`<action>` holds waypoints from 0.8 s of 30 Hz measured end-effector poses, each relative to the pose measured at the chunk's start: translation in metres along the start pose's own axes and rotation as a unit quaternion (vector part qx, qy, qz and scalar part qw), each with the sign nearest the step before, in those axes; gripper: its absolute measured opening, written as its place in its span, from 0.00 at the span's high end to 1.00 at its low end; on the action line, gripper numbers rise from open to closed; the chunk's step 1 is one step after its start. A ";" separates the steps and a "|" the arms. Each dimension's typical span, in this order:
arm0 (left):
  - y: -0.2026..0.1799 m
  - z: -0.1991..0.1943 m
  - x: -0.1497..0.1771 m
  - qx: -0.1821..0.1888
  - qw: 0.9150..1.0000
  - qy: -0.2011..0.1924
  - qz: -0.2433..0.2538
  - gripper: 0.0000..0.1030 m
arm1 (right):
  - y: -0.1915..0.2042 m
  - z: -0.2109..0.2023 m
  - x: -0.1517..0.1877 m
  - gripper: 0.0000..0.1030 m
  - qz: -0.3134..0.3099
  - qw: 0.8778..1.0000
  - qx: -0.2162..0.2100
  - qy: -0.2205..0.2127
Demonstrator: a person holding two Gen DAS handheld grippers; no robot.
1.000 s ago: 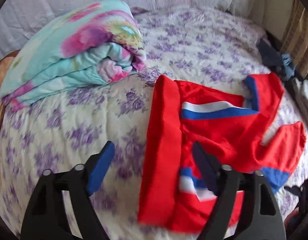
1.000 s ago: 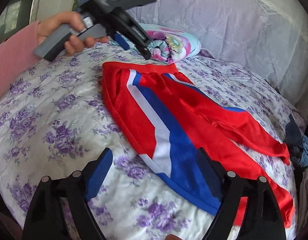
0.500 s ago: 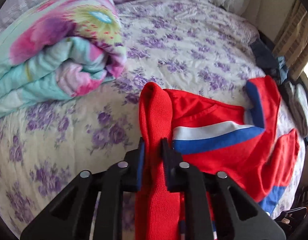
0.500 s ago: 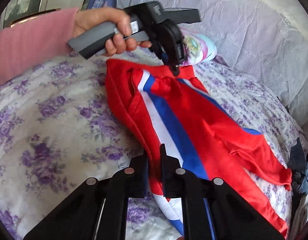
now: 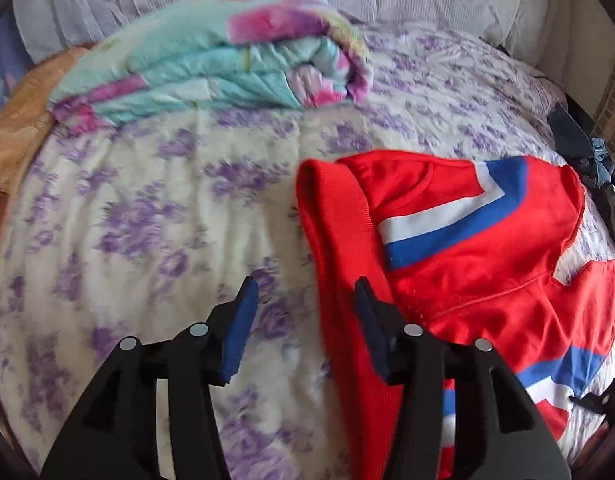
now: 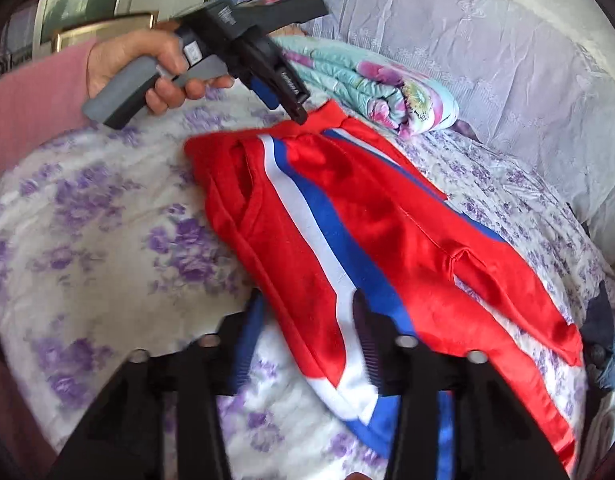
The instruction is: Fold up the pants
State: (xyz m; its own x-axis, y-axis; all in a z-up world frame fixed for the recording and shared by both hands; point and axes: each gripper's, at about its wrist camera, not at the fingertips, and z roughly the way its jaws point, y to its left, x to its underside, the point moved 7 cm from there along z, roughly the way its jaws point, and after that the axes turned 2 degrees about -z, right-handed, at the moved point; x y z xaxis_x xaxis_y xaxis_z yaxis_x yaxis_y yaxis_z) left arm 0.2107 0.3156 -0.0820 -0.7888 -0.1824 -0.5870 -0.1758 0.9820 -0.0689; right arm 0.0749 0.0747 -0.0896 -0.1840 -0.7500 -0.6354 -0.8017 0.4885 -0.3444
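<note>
Your left gripper [image 5: 303,320] has its jaws spread wide and holds nothing; its right finger lies over the waistband edge of the pants [image 5: 467,240], and its left finger hangs over the bare bedspread [image 5: 147,220]. Your right gripper [image 6: 307,340] is also spread, empty, with one finger over the white and blue stripe and the other just off the cloth's edge. The red pants lie partly folded on the bedspread, waistband toward the rolled quilt [image 5: 227,56]. Seen from your right wrist, the left gripper's tips sit right at the waistband. White lettering on that gripper is too blurred to read.
</note>
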 end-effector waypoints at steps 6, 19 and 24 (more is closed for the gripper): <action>-0.059 -0.049 0.024 0.065 0.996 -0.049 0.039 0.28 | -0.075 -0.035 0.029 0.33 0.163 0.985 0.037 -0.033; -0.055 -0.034 0.064 0.012 0.999 -0.018 0.037 0.13 | -0.183 -0.057 0.158 0.17 0.345 0.930 0.101 0.073; -0.069 -0.038 0.058 0.068 0.997 -0.026 0.004 0.11 | -0.233 -0.052 0.159 0.12 0.373 0.920 0.117 0.040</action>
State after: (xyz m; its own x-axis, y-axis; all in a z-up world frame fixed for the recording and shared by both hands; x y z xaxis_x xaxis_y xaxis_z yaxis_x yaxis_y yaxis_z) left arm 0.1542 0.2353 -0.0808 -0.7573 -0.1752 -0.6292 -0.0853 0.9816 -0.1708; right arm 0.2025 -0.1813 -0.0745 -0.6817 -0.1930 -0.7057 -0.2931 0.9558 0.0217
